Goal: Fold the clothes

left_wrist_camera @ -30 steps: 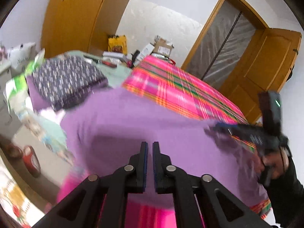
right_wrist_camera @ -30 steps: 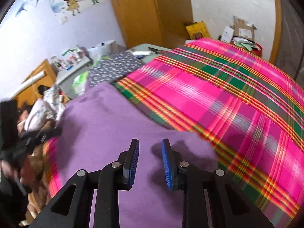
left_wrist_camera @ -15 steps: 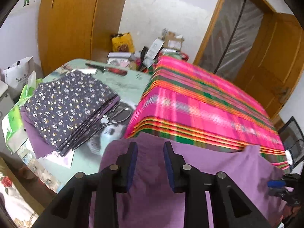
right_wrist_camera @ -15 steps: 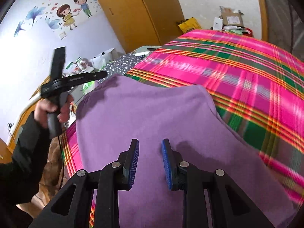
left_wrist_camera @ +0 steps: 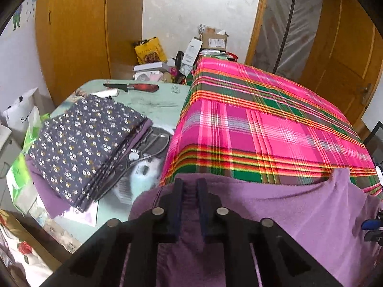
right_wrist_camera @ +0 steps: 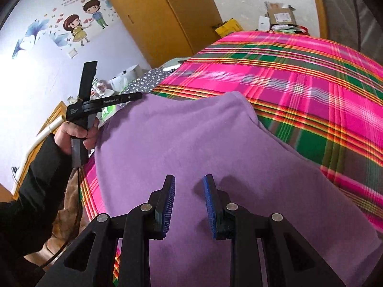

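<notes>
A purple fleece garment lies spread on the pink plaid bed cover, near its front left corner. In the left wrist view my left gripper is at the garment's left edge. Its jaws are closing, with a bunched fold of purple cloth pinched between them. In the right wrist view my right gripper hovers open over the middle of the purple garment, nothing between its blue pads. The left gripper also shows there, held by a hand at the garment's far left corner.
Left of the bed stands a pale green table with a folded stack of dark floral cloth, scissors and a knife. Boxes and bags crowd the far wall beside a wooden wardrobe.
My left gripper opened, moved to the garment's left edge and closed on a fold of it. The right gripper swung a little over the garment, still open.
</notes>
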`<move>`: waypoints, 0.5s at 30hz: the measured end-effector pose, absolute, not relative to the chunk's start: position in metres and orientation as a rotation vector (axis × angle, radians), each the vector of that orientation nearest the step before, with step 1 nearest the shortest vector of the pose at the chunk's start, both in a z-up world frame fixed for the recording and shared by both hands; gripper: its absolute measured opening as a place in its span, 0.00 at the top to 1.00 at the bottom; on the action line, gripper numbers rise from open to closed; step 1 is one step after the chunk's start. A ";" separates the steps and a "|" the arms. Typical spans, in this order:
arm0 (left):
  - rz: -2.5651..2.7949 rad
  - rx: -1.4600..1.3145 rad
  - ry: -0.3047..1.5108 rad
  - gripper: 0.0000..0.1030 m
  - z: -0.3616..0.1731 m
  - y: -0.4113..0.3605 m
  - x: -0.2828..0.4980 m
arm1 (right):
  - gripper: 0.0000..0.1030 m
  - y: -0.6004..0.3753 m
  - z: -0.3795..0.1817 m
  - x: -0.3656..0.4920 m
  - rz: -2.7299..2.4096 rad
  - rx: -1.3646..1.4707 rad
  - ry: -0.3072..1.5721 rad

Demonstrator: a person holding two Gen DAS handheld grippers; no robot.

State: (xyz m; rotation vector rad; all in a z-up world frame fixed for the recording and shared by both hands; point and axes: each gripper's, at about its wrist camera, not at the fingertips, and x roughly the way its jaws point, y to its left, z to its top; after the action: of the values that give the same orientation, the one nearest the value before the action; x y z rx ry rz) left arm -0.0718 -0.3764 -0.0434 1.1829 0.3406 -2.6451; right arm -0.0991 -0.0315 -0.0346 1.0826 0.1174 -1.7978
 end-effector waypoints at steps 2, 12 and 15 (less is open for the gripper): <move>-2.651 1.173 0.432 0.90 -0.044 -0.386 -0.073 | 0.75 -0.029 -0.034 -0.099 -1.804 1.082 0.111; -2.647 1.093 0.772 0.84 -0.036 -0.417 -0.044 | 0.75 -0.009 -0.033 -0.093 -1.836 1.088 0.076; -2.653 1.004 0.752 0.84 -0.024 -0.412 -0.015 | 0.74 -0.001 -0.034 -0.091 -1.841 1.089 0.060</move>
State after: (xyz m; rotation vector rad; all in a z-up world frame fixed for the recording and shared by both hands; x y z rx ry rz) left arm -0.0146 -0.4123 -0.0236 1.0042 0.7517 -2.6531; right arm -0.0906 -0.0009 -0.0339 1.0887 0.0601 -1.8411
